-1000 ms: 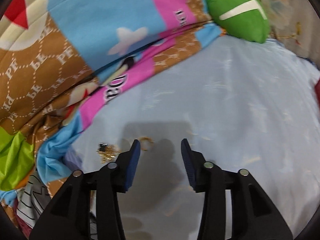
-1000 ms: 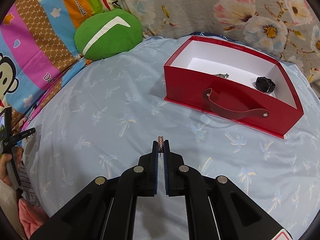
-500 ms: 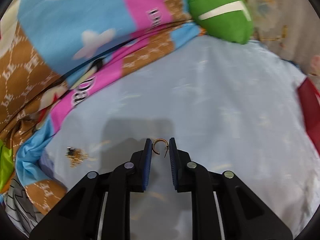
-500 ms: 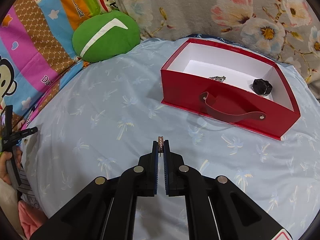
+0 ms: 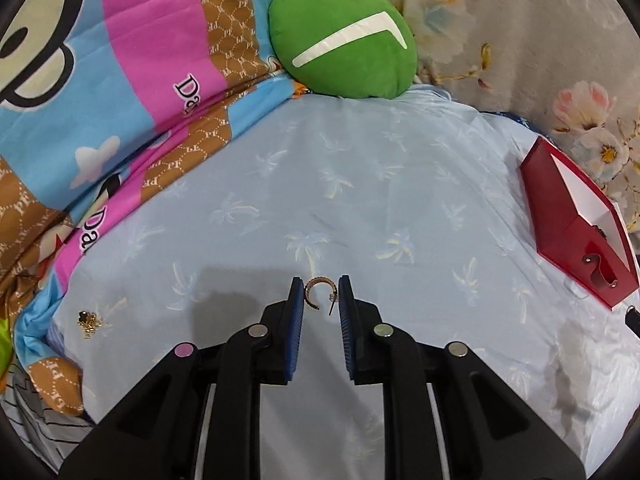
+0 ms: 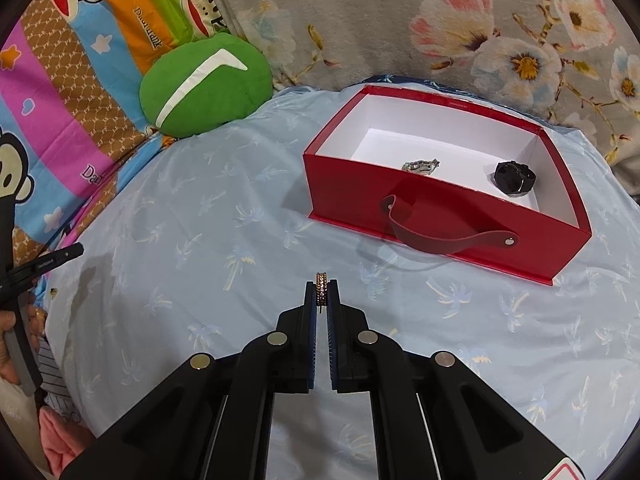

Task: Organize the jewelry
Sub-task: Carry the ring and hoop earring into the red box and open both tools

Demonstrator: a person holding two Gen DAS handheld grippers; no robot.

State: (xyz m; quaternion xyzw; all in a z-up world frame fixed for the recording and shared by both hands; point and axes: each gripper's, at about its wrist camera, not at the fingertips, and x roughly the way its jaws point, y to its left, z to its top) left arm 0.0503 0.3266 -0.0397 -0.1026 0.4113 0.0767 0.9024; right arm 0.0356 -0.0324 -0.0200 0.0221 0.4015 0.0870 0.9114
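My left gripper (image 5: 319,294) is shut on a gold hoop earring (image 5: 316,291) and holds it above the pale blue bedsheet (image 5: 360,184). My right gripper (image 6: 321,292) is shut on a second gold hoop earring (image 6: 321,289), seen edge-on, in front of the open red box (image 6: 440,216). The box also shows at the right edge of the left wrist view (image 5: 576,224). Inside it lie a silver bracelet (image 6: 421,166) and a black watch (image 6: 513,176). A small gold jewelry piece (image 5: 89,321) lies on the sheet at the left.
A green round cushion (image 5: 344,40) sits at the back, also in the right wrist view (image 6: 204,86). A colourful monkey-print blanket (image 5: 100,92) lines the left side. A floral grey blanket (image 6: 440,20) is behind the box. The left gripper's handle (image 6: 24,276) shows at the far left.
My left gripper closed on the hoop earring, lifted it off the sheet and swung right, bringing the red box into view. My right gripper stayed shut on its earring, moving slightly.
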